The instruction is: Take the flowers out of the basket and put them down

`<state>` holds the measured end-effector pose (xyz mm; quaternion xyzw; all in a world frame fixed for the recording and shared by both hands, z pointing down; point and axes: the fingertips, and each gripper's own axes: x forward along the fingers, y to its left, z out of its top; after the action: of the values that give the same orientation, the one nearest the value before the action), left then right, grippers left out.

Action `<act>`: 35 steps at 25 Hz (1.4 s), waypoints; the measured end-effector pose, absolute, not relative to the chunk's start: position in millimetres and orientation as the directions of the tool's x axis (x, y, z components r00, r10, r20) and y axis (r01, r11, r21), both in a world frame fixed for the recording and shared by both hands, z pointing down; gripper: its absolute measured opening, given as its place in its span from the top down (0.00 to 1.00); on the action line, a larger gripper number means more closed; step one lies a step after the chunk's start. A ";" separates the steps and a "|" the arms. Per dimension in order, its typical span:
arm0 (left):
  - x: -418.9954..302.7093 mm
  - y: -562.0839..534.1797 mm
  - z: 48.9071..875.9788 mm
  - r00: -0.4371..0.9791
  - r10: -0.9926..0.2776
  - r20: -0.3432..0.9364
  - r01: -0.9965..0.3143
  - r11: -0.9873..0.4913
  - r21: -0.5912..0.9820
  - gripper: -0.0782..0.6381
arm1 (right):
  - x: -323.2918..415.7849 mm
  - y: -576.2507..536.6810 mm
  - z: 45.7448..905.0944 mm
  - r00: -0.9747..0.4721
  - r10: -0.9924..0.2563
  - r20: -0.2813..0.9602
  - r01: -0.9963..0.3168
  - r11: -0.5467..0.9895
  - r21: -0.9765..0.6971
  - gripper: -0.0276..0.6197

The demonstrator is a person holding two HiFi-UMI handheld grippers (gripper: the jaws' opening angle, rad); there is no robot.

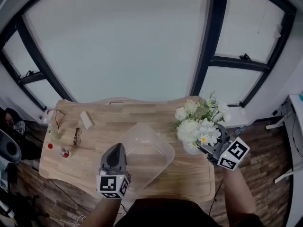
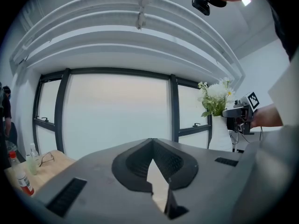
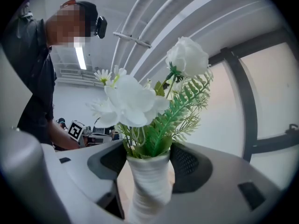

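Right gripper [image 1: 202, 145] has the white vase [image 3: 149, 185] squarely between its jaws. They stand wide, with a pad pressed on either side of the ribbed neck just under the mouth. The vase stands upright, long axis vertical and mouth up. The flowers [image 3: 135, 99] rise straight above the jaws: white blooms on top, green fern sprays fanning to the gripper's right. In the head view the bunch is outside the basket [image 1: 142, 131], over the right end of the table [image 1: 109, 122]. Whether the vase's base touches the wood can't be made out, because the blooms cover it. The clear basket lies off to the right gripper's left, apart from the vase, in the middle of the table. The left gripper [image 1: 116, 148] points level with its tip at the basket's near-left rim. Its jaws are drawn almost together, with only a thin pale sliver between them, and it's unclear whether they pinch the rim. From the left gripper, the flowers show ahead and to its right, upright against the window. A pair of glasses [image 1: 77, 136] lies further to its left.
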<state>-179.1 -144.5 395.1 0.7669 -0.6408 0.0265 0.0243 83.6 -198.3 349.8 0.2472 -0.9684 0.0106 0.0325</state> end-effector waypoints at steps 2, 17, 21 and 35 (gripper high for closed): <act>-173.7 -145.7 398.9 0.178 -0.981 0.075 -0.984 -0.179 0.005 0.88 | 91.1 -199.5 356.7 -0.866 -0.495 0.066 -0.497 0.868 -0.014 0.49; -122.6 -137.9 410.0 0.220 -0.970 0.105 -0.975 -0.214 0.063 0.88 | 129.9 -206.5 409.7 -0.808 -0.577 0.115 -0.583 0.812 -0.021 0.49; -107.2 -132.8 414.2 0.230 -0.968 0.102 -0.973 -0.226 0.052 0.88 | 136.1 -206.3 416.2 -0.804 -0.583 0.114 -0.590 0.807 -0.029 0.49; -104.2 -134.2 424.6 0.184 -0.976 0.113 -0.983 -0.184 0.014 0.88 | 134.3 -200.8 459.3 -0.819 -0.558 0.135 -0.568 0.821 -0.051 0.49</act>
<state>-104.2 -134.2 424.6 0.7683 -0.6375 0.0389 0.0414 134.3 -200.8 459.3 0.2955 -0.9526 0.0447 0.0572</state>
